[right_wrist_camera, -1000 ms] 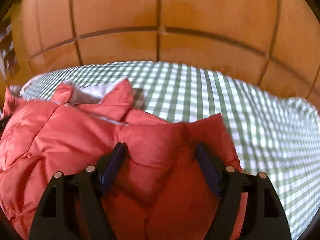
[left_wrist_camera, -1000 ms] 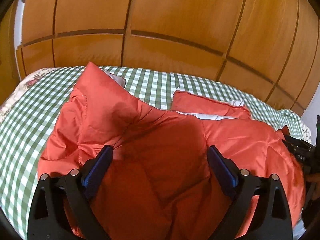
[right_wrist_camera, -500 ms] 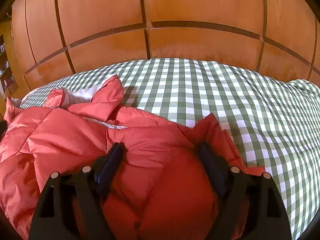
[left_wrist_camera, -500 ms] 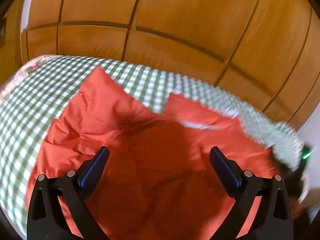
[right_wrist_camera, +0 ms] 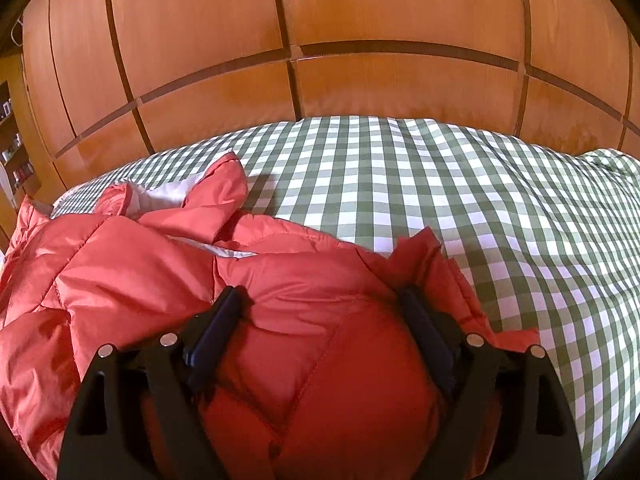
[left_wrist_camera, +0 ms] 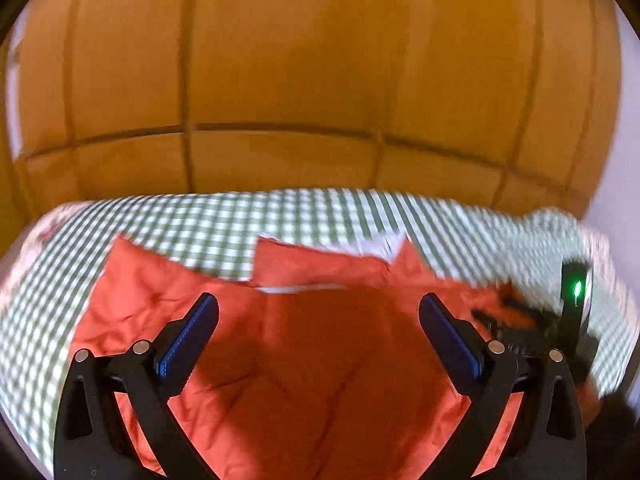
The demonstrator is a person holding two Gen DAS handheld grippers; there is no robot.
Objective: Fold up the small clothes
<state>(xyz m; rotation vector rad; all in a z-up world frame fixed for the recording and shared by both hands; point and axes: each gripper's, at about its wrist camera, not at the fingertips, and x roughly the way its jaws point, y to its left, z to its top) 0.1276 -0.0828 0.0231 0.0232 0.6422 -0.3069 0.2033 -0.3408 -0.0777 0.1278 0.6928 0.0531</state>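
Observation:
A puffy orange-red jacket lies spread on the green-and-white checked bed cover. My left gripper hovers open above the jacket's middle, with nothing between its fingers; this view is blurred. My right gripper sits low on the jacket at its right edge. Its jaws are opening, and a bulge of quilted fabric fills the gap between them. The white lining shows at the collar, far left. In the left wrist view the right gripper's dark body with a green light appears at the jacket's right side.
Tall wooden wardrobe doors stand right behind the bed, across both views. The checked cover stretches bare to the right of the jacket. Shelves show at the far left edge.
The left gripper has risen and drawn back from the jacket, which now lies flatter. The right gripper's jaws have widened around the bulge of fabric; that hand stays in place.

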